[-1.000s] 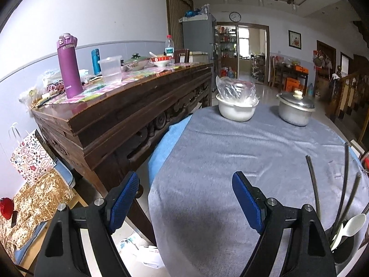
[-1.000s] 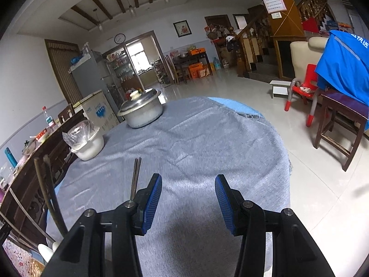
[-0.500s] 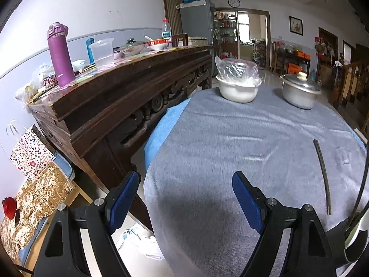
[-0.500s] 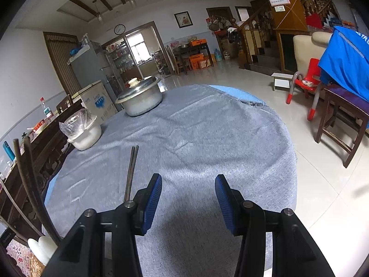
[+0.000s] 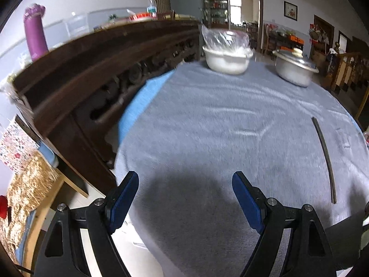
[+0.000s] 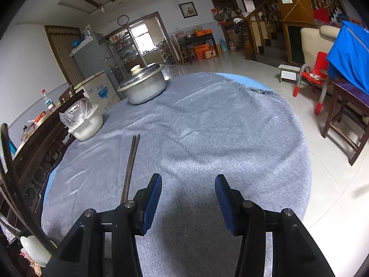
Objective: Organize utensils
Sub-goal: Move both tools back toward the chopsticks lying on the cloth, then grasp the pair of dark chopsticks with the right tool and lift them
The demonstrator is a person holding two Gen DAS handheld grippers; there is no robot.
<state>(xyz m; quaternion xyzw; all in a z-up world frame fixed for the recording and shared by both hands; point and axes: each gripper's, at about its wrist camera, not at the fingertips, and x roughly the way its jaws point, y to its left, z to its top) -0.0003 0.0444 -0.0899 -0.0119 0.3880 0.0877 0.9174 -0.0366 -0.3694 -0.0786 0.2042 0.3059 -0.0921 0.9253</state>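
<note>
Reaching for the chopsticks [image 6: 131,161] goes best with your right tongs [image 6: 188,198], now spread and empty: the pair lies on the desk [image 6: 207,133] just left of them. Keep your left tongs [image 5: 184,198], also spread, clear; approach crosswise, pinching both sticks together.

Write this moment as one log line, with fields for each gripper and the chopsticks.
left gripper: open, empty | right gripper: open, empty | chopsticks: flat on grey cloth, left of right gripper
</note>
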